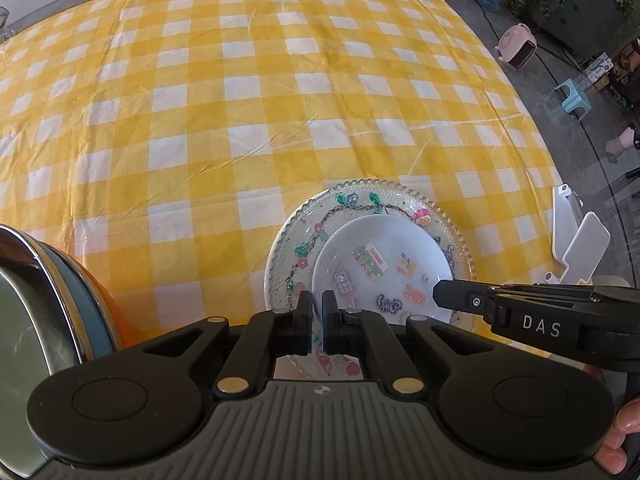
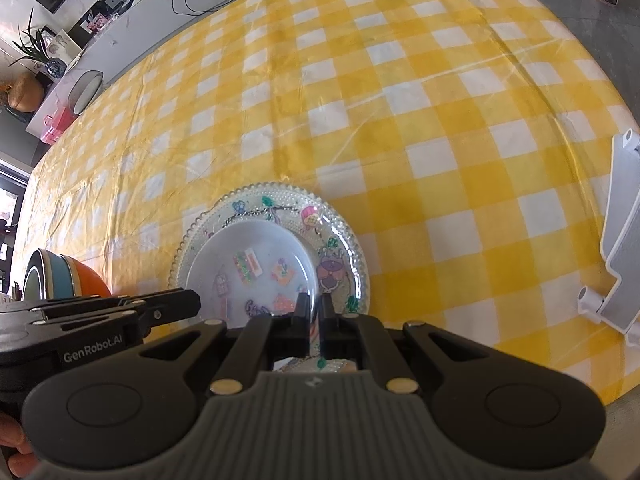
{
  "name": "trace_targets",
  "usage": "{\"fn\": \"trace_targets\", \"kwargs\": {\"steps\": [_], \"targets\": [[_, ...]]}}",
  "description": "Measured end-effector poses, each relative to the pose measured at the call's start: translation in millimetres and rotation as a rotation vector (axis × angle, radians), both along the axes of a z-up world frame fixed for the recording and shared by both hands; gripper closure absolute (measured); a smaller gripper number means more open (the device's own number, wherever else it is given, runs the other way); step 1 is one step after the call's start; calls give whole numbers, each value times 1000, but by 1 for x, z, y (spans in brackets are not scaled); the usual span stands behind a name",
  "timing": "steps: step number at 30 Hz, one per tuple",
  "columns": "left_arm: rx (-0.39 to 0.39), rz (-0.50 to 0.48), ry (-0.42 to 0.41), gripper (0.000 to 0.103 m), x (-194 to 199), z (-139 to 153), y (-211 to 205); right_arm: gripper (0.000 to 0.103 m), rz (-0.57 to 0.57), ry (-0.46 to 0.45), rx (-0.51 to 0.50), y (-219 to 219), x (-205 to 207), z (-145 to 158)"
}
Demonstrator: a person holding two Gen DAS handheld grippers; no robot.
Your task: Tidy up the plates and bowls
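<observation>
Your left gripper (image 1: 317,312) grips the near-left rim of the white plate (image 1: 380,264), jaws closed on its edge

You look steeply down on a yellow checked tablecloth (image 1: 240,120). The white plate, scattered with small colourful stickers, lies on a larger clear beaded plate (image 1: 360,200) painted with flowers. Your right gripper (image 1: 440,294) reaches in from the right, its tip at the white plate's right rim. A stack of bowls (image 1: 60,280), grey, blue and orange, sits at your left edge. A white rack (image 1: 576,236) lies past the cloth's right border
</observation>
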State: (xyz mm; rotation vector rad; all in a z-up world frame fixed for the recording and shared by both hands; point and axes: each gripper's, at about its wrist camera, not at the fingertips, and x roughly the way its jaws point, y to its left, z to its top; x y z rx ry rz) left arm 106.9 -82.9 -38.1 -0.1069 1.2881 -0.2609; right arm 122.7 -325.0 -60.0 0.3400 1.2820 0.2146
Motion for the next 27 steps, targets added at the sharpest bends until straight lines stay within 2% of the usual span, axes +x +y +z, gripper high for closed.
{"fn": "trace_targets", "kwargs": {"steps": [6, 10, 12, 14, 16, 22, 27], "targets": [[2, -2, -15, 98, 0, 3, 0, 97, 15, -18, -27, 4, -1, 3], [-1, -2, -13, 87, -1, 7, 2, 93, 23, -24, -35, 5, -1, 7], [-2, -7, -12, 86, -2, 10, 3, 83, 25, -32, -38, 6, -2, 10], [-5, -16, -20, 80, -5, 17, 4, 76, 30, -43, -47, 7, -4, 15], [-12, -33, -34, 76, -9, 27, 6, 74, 37, -58, -62, 9, -6, 22], [4, -78, -89, 61, -23, 64, 23, 59, 67, -111, -79, 21, -12, 50], [5, -97, -158, 49, -37, 104, 55, 53, 100, -135, -23, 41, -17, 74]]}}
